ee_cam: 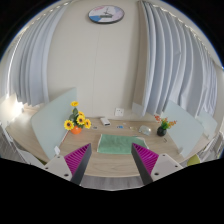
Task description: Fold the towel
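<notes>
**Green towel lies flat on the desk, claw wide apart and holding nothing**

The towel [113, 145] is pale green. It lies flat on the desk [110, 129], just past the tips of the claw [111, 156]. Its long side runs across, from one finger to the other. Its near edge is close to the front edge of the desk.

To one side of the towel, a bit farther back, stand yellow sunflowers [76, 121] in an orange pot. To the other side of the towel sits a small green thing [162, 129], too small to name. Both are apart from the towel. The desk is bare right around the towel and behind it. Low white panels [50, 122] close the desk in at both sides.

Behind the desk is a plain wall with long curtains [168, 70] at each side. A round clock [105, 14] hangs high above the towel.

The claw's two fingers stand far apart. Their pink pads [78, 157] face each other. Nothing is between them, and they touch nothing. The claw hangs above the front of the desk, short of the towel.
</notes>
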